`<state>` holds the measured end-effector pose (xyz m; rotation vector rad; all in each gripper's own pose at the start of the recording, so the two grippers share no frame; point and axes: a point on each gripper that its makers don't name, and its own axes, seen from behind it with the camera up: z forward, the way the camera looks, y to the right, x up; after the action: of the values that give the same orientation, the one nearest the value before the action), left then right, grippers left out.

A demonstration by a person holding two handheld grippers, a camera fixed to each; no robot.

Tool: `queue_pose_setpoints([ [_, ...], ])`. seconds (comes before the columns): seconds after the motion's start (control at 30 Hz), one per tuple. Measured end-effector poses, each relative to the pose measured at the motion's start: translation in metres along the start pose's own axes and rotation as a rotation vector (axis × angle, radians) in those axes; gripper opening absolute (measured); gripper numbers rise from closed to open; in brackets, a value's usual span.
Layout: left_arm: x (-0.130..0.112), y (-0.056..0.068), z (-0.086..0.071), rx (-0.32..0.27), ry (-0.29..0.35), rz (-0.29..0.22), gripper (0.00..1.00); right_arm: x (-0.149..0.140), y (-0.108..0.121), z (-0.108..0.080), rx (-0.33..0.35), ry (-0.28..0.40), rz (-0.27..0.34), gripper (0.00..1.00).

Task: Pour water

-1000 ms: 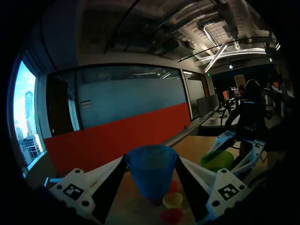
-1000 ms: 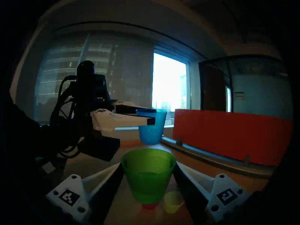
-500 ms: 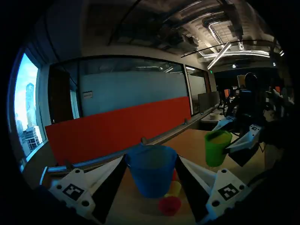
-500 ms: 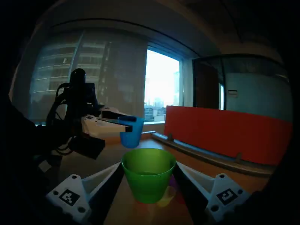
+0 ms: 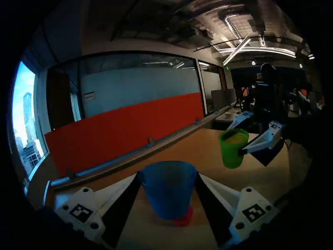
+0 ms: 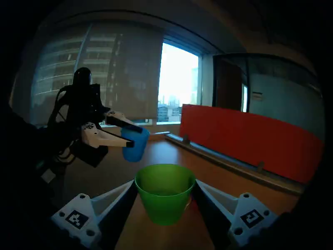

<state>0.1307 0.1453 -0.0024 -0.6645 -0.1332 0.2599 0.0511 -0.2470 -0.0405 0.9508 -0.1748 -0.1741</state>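
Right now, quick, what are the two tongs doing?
Left tongs: closed on the blue cup.
Right tongs: closed on the green cup.

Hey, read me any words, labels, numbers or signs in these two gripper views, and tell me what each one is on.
No readable text anywhere.
A paper sign on the glass wall: too small and blurred to read.
The square markers on the left gripper and right gripper: coded patterns, no letters.
The blue cup and green cup: no print visible.
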Motion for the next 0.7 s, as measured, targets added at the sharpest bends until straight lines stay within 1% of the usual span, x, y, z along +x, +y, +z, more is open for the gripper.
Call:
queue_pose_setpoints([
  [0.2, -0.021, 0.011, 0.002, -0.031, -0.068, 0.02, 0.89, -0.017, 0.002, -0.005, 0.009, -0.064, 0.008, 0.91],
  [0.37, -0.038, 0.019, 0.003, -0.06, -0.128, 0.033, 0.89, -0.028, 0.005, -0.008, 0.007, -0.112, 0.002, 0.91],
  [0.5, -0.05, 0.024, 0.002, -0.078, -0.172, 0.046, 0.89, -0.037, 0.006, -0.009, 0.009, -0.145, -0.004, 0.91],
  [0.7, -0.073, 0.029, 0.0, -0.107, -0.249, 0.072, 0.9, -0.048, 0.008, -0.01, 0.012, -0.181, 0.004, 0.91],
])
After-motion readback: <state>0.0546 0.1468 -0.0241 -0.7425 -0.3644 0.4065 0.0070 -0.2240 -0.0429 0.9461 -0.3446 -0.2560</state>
